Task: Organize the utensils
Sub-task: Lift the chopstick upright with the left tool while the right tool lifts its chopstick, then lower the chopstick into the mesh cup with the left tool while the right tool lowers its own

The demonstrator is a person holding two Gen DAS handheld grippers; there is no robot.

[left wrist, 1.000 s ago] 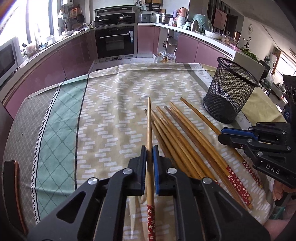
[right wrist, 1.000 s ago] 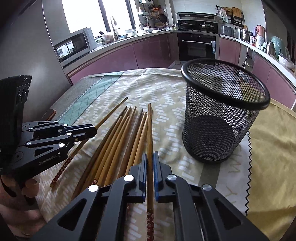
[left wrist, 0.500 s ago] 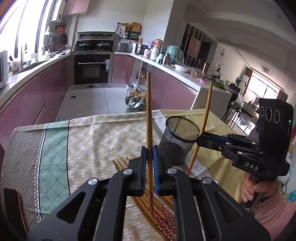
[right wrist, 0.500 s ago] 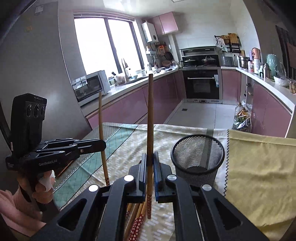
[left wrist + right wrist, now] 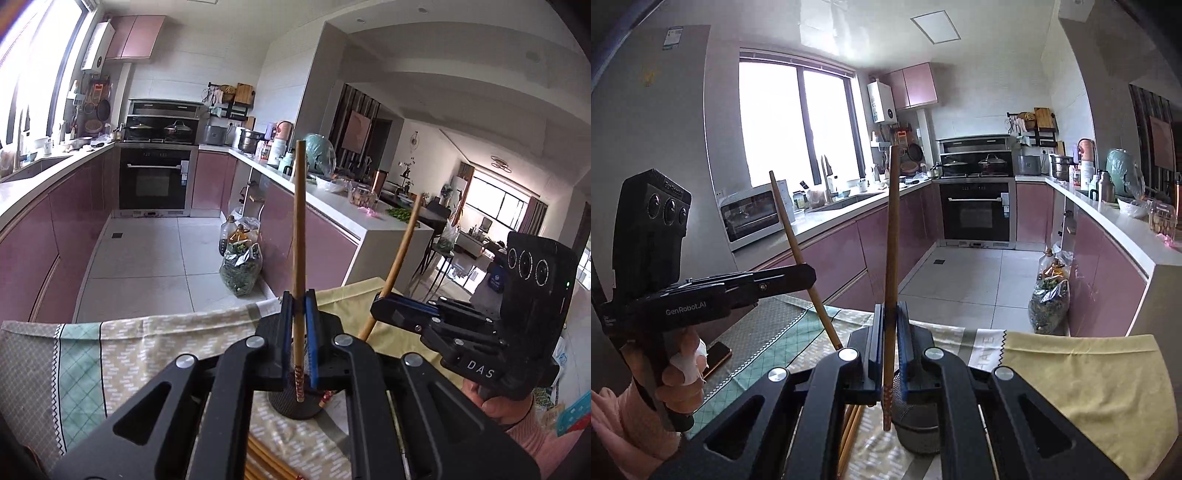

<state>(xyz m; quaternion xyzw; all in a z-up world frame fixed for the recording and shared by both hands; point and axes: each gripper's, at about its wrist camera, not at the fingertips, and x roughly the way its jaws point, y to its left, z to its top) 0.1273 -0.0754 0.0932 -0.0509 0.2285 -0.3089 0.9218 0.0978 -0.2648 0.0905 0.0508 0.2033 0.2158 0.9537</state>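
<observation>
Left hand-held gripper [image 5: 297, 332] pinches one chopstick [image 5: 299, 236], held upright above the mesh holder [image 5: 291, 404] on the worktop [image 5: 147, 347]. Right hand-held gripper [image 5: 889, 332] pinches a second chopstick [image 5: 892, 258] over the same holder. Centre each patterned lower end over the holder's mouth, lower it inside, then release. Remaining chopsticks [image 5: 851, 424] lie just beside the holder.

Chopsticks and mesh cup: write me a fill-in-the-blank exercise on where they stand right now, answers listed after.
1. The left gripper is shut on one ____.
2. The chopstick in the right gripper stands nearly ____.
3. Its patterned red end hangs just above the black mesh ____.
4. The spare chopsticks lie on the ____.

Missing words: chopstick; upright; cup; tablecloth
</observation>
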